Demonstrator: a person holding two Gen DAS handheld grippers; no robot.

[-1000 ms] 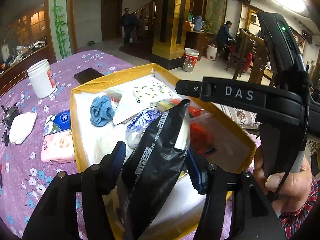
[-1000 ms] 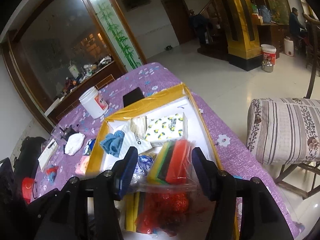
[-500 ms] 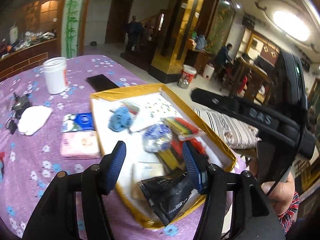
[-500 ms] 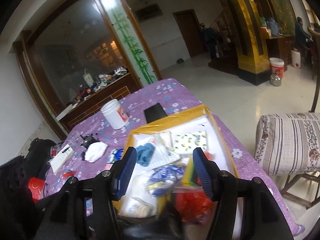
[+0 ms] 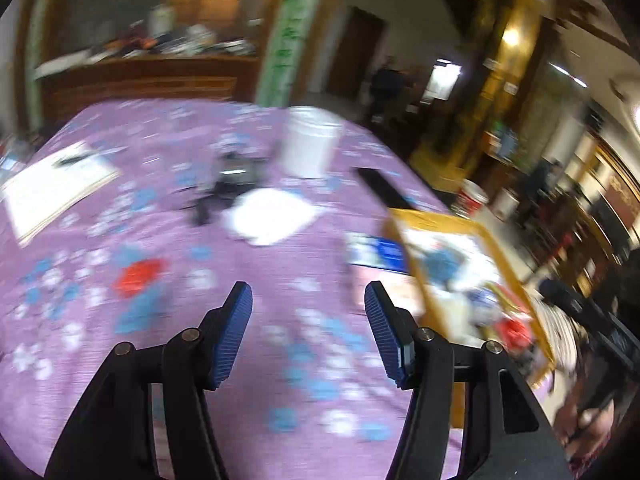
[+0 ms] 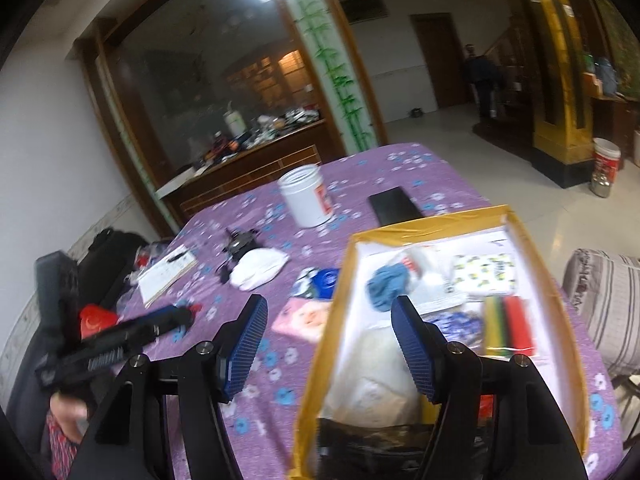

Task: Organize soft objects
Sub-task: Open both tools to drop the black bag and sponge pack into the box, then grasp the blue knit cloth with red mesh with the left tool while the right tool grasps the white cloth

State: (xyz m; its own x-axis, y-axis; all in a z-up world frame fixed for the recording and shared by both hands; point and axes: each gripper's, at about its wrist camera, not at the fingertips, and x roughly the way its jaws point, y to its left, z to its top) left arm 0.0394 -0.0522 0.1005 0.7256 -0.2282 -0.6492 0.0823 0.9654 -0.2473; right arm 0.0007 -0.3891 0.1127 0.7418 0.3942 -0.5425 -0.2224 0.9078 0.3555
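Note:
A yellow-rimmed cardboard box (image 6: 424,226) holds a blue cloth (image 6: 386,284), a patterned tissue pack (image 6: 486,274), coloured sponges (image 6: 508,322), a white bag (image 6: 372,380) and a black bag (image 6: 372,440). My right gripper (image 6: 329,308) hovers over the box's near left wall, its jaws opening, nothing between them. My left gripper (image 5: 308,292) is open and empty over bare purple cloth, left of the box (image 5: 436,218). On the table lie a pink tissue pack (image 6: 306,318), a blue pack (image 6: 324,280), a white cloth (image 5: 272,216) and a red item (image 5: 138,274).
A white jar (image 6: 306,196), a black phone (image 6: 394,204), a notepad (image 6: 168,276) and a small dark gadget (image 6: 240,242) sit on the flowered purple tablecloth (image 6: 248,360). A striped cushion (image 6: 608,308) lies off the table's right edge. The left wrist view is motion-blurred.
The left gripper let the black bag go into the box and swung left over the table. The right gripper released the sponge bag, pulled back and rose.

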